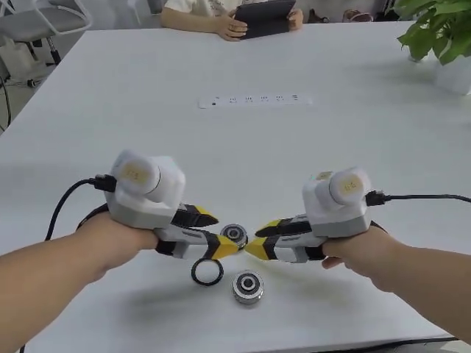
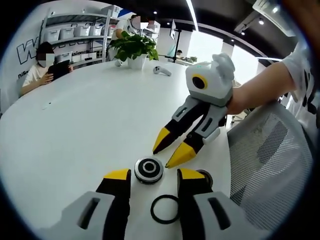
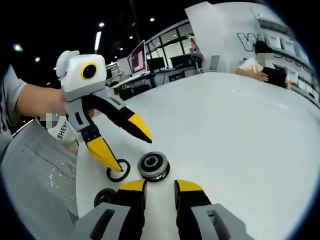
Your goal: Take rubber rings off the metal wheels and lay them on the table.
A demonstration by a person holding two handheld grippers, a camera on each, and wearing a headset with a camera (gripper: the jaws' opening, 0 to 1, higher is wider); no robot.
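White table (image 1: 346, 147), power strip (image 1: 254, 100), plant (image 1: 434, 29); left gripper (image 1: 226, 232), right gripper (image 1: 252, 239) both released.

Left gripper (image 1: 219, 232) jaws spread, right gripper (image 1: 259, 237) jaws narrowly parted, tips facing, close together

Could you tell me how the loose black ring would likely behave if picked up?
The ring looks thin and hollow, so probably light and floppy. Lying flat on the table, it seems unlikely to roll, though awkward to pinch.
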